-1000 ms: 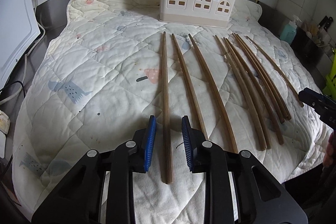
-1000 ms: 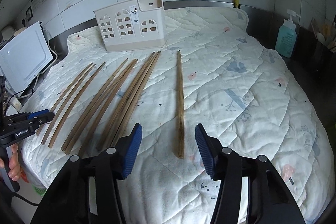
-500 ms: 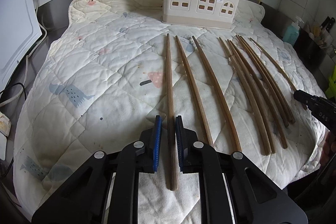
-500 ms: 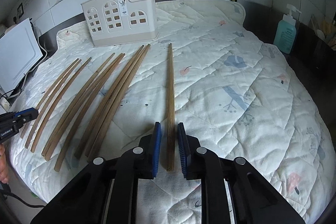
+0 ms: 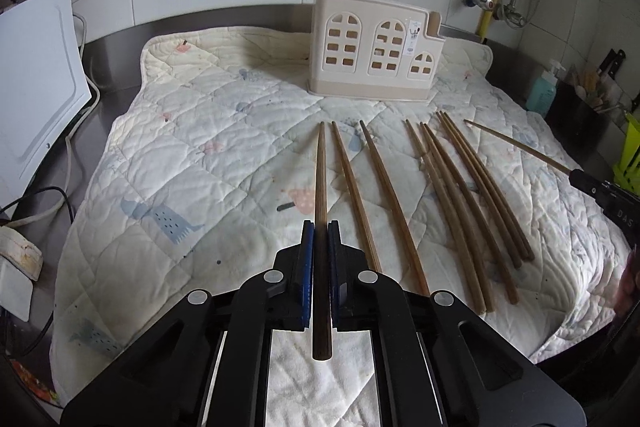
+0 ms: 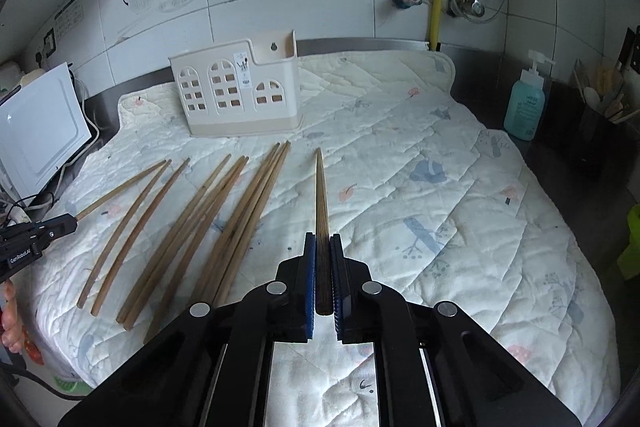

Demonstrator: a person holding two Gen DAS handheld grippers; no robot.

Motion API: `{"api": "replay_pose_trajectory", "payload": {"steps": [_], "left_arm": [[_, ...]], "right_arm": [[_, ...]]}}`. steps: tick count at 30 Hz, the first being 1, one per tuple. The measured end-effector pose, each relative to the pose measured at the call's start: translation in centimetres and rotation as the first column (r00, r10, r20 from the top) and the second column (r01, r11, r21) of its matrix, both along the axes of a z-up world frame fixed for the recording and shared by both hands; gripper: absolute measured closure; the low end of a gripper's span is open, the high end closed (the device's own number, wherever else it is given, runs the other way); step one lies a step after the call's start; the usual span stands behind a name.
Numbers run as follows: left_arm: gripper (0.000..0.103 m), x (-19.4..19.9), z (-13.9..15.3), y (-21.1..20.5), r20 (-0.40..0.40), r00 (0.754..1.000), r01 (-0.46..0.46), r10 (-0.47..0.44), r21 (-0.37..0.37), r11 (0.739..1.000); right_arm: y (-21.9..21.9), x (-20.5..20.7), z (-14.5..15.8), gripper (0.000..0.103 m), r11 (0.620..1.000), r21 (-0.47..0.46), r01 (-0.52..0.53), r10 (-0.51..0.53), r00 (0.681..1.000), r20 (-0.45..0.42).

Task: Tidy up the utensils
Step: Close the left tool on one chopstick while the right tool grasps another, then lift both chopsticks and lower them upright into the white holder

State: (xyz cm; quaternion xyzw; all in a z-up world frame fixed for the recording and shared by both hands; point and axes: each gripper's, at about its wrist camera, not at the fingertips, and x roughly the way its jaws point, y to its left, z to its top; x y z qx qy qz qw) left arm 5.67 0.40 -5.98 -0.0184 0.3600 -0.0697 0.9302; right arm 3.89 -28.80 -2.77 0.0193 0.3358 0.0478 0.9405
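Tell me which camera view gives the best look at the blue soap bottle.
The right wrist view: the blue soap bottle stands whole there, pump and label visible, beside the quilt. In the left wrist view it sits small at the far right edge, distorted.

Black left gripper body [image 6: 24, 251], seen from the right wrist view: white lettering "GenRobot.AI"
Black right gripper body [image 5: 618, 205], seen from the left wrist view: partial white letters "DAS"
White label on the cream plastic utensil holder [image 6: 243, 71]: print too small to read
Teal soap pump bottle [image 6: 524, 107]: label illegible
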Motion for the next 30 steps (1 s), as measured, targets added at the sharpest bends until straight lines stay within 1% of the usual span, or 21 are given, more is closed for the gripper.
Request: {"api": "replay_pose_trajectory", "payload": {"steps": [4,9,12,14,18,20,22,25,27,30], "left_arm": [[0.098,0.2,1.1,0.1,0.022,1.000,0.010,-0.010,0.002,1.000],[0.098,1.2,2.5,0.2,0.028,0.999,0.029,-0.028,-0.003,1.000],[0.098,2.2,4.0,0.6,0.042,0.998,0.038,-0.038,-0.014,0.999],[0.098,3.0,5.2,0.7,0.054,0.997,0.047,-0.046,-0.006,0.999],[0.098,4.6,7.9,0.4,0.090,0.993,0.071,-0.073,0.016,0.997],[0.098,5.4,9.4,0.3,0.111,0.990,0.082,-0.083,0.019,0.996],[0.098,6.2,10.9,0.2,0.129,0.987,0.095,-0.096,0.015,0.995],[0.098,7.3,13.2,-0.3,0.165,0.979,0.113,-0.116,0.029,0.993],[0.098,8.0,14.8,-0.7,0.190,0.973,0.125,-0.130,0.036,0.992],[0.098,8.9,17.2,-1.3,0.238,0.960,0.141,-0.149,0.051,0.989]], "right_arm": [[0.1,0.3,2.2,0.096,1.000,-0.004,-0.008,0.008,0.999,0.053],[0.3,1.2,4.6,0.096,0.999,0.002,-0.034,0.034,0.995,0.096],[0.4,2.3,6.3,0.096,0.999,0.006,-0.053,0.052,0.992,0.116],[0.4,3.1,7.6,0.096,0.998,0.002,-0.058,0.057,0.989,0.137],[0.8,4.6,10.5,0.096,0.996,0.016,-0.089,0.085,0.979,0.183],[1.4,5.3,12.1,0.096,0.995,0.000,-0.103,0.101,0.972,0.210],[2.1,6.2,13.4,0.096,0.993,-0.022,-0.118,0.120,0.968,0.220],[2.8,7.5,15.1,0.096,0.990,-0.043,-0.135,0.142,0.963,0.230],[3.2,8.6,16.0,0.096,0.988,-0.057,-0.144,0.153,0.961,0.228],[3.9,10.5,16.8,0.096,0.983,-0.076,-0.166,0.178,0.966,0.188]]}}
